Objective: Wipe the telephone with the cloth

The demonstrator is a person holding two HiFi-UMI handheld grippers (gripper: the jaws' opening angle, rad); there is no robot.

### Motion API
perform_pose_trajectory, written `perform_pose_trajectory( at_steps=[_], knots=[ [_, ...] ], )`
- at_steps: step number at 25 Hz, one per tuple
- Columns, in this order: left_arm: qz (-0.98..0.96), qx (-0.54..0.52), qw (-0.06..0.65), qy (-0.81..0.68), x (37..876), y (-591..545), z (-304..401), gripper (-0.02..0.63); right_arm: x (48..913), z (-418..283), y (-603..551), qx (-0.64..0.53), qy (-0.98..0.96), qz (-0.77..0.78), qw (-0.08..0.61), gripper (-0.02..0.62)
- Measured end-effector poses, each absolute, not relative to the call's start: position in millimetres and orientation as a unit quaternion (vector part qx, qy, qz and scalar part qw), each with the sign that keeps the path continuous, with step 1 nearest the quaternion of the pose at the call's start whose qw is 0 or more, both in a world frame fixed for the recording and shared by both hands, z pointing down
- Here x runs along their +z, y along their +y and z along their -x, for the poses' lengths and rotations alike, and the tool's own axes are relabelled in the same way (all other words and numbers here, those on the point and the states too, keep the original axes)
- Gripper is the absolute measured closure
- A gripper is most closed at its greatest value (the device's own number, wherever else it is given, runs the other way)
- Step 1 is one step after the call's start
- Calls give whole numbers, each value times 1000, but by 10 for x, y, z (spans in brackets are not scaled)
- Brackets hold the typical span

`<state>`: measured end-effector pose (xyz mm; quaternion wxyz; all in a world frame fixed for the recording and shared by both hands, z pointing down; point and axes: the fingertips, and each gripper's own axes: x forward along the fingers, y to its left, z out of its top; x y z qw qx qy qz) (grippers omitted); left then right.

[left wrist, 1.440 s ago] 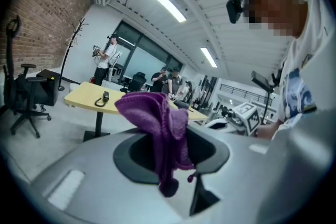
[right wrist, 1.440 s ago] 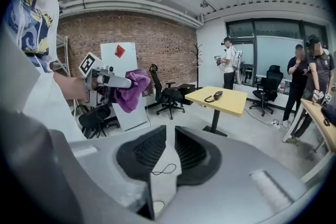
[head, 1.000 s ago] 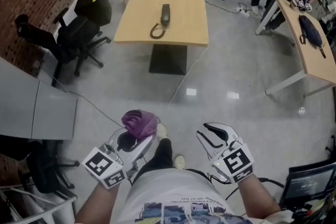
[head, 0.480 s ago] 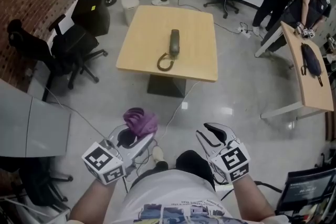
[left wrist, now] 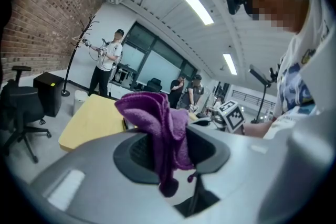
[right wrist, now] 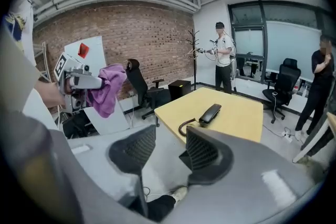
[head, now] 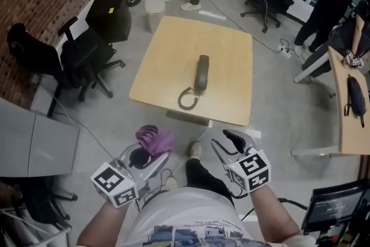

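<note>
Left gripper (head: 149, 152) fingers clamp the one purple cloth (head: 155, 139). Right gripper (head: 227, 142) fingers are opening, nothing between them. One telephone (head: 202, 73) lies on the single worktop (head: 167, 61) ahead, well apart; one black chair (head: 87, 55) stands beside its left edge

The head view looks steeply down from above, with the table (head: 225, 49) well ahead; the left gripper view faces along its jaws, tilted upward, the cloth (left wrist: 157, 128) right before the lens; the right gripper view looks level toward the table; all three share table and cloth.
</note>
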<state>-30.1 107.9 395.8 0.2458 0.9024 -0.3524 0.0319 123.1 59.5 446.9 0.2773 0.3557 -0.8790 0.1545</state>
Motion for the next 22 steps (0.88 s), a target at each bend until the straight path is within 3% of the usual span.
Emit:
perform_pose_trajectory(
  at_steps=[9,22],
  knots=[
    [-879,26,246,-408,3817,99,221,454,4869,-1258,-868,211,-868,-362,268,380],
    [-898,54,258,-351,3947,-653,544,453,5699,-991,-1891,277,-780,-470,307,312]
  ],
)
